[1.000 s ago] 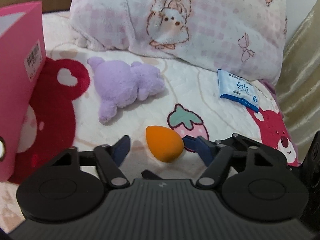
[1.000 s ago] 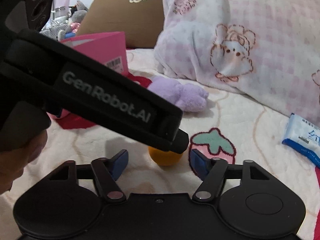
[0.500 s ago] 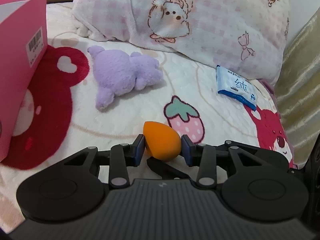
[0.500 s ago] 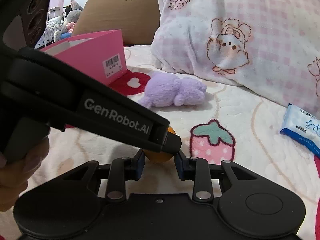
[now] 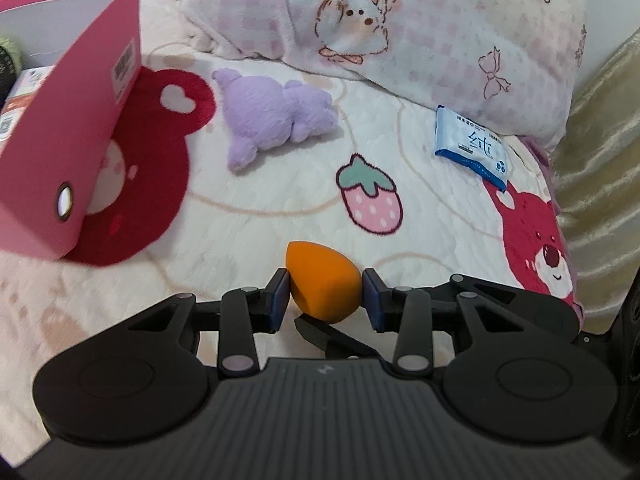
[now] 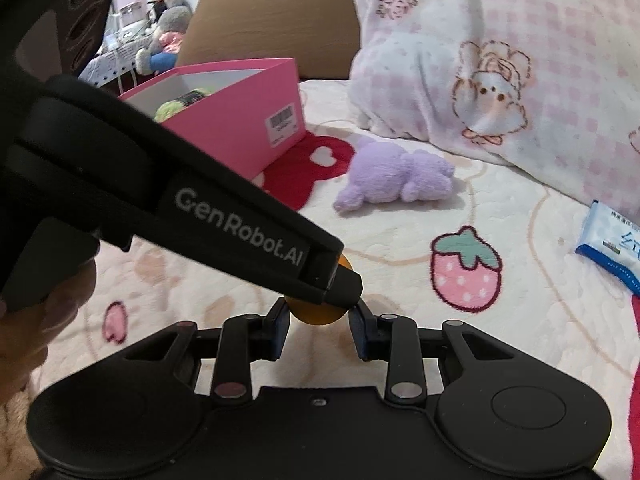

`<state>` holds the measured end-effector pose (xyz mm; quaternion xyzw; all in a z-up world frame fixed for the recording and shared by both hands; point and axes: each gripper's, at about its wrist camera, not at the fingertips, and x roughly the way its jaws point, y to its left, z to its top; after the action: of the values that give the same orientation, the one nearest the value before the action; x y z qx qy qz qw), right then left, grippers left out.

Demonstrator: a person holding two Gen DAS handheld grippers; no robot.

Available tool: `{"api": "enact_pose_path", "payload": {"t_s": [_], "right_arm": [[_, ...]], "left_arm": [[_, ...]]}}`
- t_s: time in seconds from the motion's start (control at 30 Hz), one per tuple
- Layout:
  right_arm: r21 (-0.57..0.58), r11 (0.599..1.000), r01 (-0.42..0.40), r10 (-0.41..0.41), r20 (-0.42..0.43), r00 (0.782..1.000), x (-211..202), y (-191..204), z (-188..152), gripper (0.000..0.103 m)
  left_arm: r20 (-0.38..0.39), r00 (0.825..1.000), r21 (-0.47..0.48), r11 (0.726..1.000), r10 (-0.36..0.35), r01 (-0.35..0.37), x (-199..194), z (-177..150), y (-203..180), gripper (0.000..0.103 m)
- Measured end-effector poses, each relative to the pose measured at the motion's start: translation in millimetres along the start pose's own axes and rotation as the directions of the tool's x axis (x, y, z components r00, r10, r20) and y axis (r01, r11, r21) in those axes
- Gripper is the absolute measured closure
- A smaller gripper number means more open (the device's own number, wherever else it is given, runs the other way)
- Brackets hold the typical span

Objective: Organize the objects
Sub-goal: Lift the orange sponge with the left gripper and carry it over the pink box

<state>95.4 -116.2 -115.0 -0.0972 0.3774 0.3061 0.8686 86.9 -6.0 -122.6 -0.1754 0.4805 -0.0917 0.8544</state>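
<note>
An orange egg-shaped sponge (image 5: 320, 280) sits between the blue pads of my left gripper (image 5: 325, 292), which is shut on it just above the patterned bedspread. In the right wrist view the same sponge (image 6: 316, 316) shows only partly behind the left gripper's black finger (image 6: 336, 280). My right gripper (image 6: 318, 322) is also shut on the sponge from its side. One of its black fingertips (image 5: 320, 332) shows under the sponge in the left wrist view. A pink box (image 5: 72, 120) stands open at the left with items inside.
A purple plush toy (image 5: 272, 116) lies beyond the sponge, and a blue-and-white wipes pack (image 5: 472, 144) lies to the right. A large pink checked pillow (image 5: 400, 20) lines the back. A gold curtain (image 5: 600, 140) hangs at the right. A person's hand (image 6: 40, 320) holds the left gripper.
Both grippers went from open around the sponge to shut on it. Then both rose with the sponge, and more of the pink box came into view.
</note>
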Motion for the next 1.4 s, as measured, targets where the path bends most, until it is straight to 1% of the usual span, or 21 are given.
{"api": "enact_pose_path", "payload": {"t_s": [0.23, 0.37, 0.63, 0.87, 1.13, 1.4], "right_arm": [[-0.043, 0.999, -0.03, 0.029, -0.034, 0.999, -22.1, 14.2, 1.4, 0.066], [-0.093, 0.995, -0.032, 0.027, -0.047, 0.999, -34.9, 21.7, 2.5, 0.066], [-0.118, 0.991, -0.066, 0.062, -0.035, 0.997, -57.3, 35.1, 11.5, 0.066], [-0.152, 0.981, -0.119, 0.114, -0.041, 0.993, -71.7, 51.1, 23.3, 0.066], [-0.188, 0.966, -0.178, 0.167, -0.072, 0.983, -76.4, 71.5, 41.6, 0.066], [-0.187, 0.948, -0.257, 0.242, -0.104, 0.965, -73.4, 92.3, 61.8, 0.066]], "left_arm": [[-0.046, 0.999, -0.024, 1.0, -0.012, 0.011, -24.0, -7.0, -1.9, 0.066], [-0.06, 0.998, -0.029, 0.999, -0.029, 0.027, -35.5, -10.8, -4.7, 0.066], [-0.029, 1.0, 0.005, 1.0, -0.012, 0.012, -69.4, -17.1, -11.2, 0.066], [-0.019, 1.0, 0.006, 1.0, -0.011, 0.011, -98.5, -19.3, -4.6, 0.066], [-0.008, 1.0, -0.004, 1.0, 0.002, -0.002, -128.3, -20.3, 9.5, 0.066], [0.001, 1.0, -0.035, 0.999, 0.02, -0.02, -155.7, -19.0, 33.8, 0.066]]}}
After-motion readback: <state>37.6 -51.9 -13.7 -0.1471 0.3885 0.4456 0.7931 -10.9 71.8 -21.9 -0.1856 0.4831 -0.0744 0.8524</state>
